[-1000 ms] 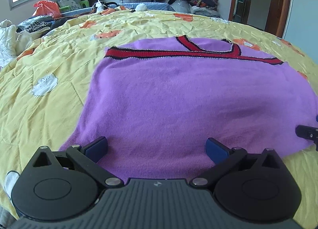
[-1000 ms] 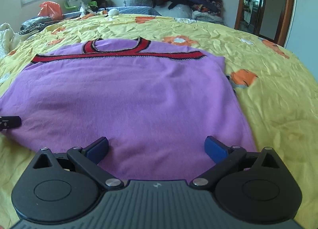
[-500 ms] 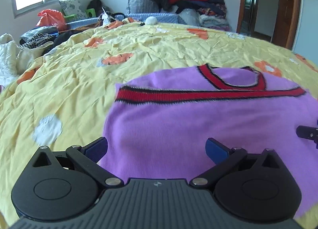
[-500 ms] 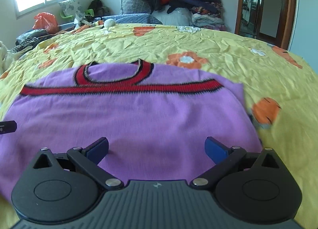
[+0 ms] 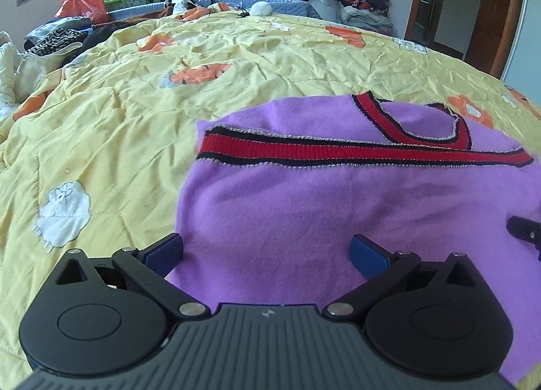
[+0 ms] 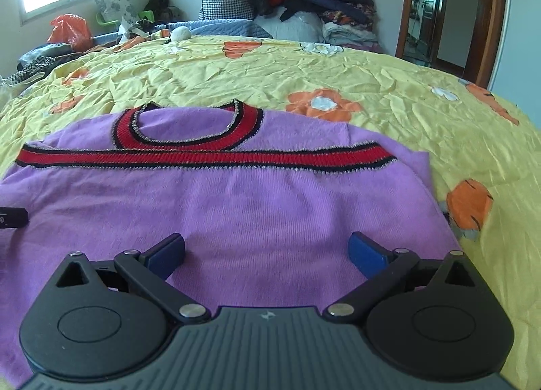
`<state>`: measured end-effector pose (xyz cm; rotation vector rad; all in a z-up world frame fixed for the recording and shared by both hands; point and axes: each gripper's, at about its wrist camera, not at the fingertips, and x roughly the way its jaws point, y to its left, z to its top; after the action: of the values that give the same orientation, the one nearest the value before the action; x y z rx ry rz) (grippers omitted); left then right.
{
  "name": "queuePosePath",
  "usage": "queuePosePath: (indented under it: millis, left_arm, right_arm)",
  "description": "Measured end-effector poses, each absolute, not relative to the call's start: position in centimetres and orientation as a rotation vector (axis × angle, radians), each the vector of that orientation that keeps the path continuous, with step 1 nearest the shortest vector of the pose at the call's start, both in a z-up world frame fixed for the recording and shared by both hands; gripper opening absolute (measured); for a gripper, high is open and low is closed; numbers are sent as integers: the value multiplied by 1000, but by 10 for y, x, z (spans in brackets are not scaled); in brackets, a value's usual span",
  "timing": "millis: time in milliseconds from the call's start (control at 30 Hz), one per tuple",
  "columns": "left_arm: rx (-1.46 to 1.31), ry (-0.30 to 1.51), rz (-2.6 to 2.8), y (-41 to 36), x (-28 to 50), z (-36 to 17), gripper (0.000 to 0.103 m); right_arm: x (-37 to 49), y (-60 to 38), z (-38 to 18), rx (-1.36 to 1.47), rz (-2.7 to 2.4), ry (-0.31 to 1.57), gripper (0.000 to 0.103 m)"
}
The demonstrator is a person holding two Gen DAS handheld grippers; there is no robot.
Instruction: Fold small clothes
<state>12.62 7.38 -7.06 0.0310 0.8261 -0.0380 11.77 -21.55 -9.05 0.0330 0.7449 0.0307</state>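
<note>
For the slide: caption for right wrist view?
Open right tongs over purple sweater on yellow quilt.

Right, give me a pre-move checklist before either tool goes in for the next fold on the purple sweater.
1. Left tool open, nothing held: ok.
2. Right tool open, nothing held: ok.
3. Purple sweater lying flat on the yellow quilt: ok.
4. Red band running straight across below the neckline: ok.
5. Sweater's near edge in view for gripping: cannot tell, the tool bodies cover it.
6. Both tools apart from each other: ok.
</note>
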Motion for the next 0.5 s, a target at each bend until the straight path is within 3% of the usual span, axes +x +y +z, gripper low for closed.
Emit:
queuePosePath:
  millis: [500]
  left_arm:
    - [27,812,-41,106,107,-59,103]
  right_arm:
    - [37,-223,-89,-2,72,716,103]
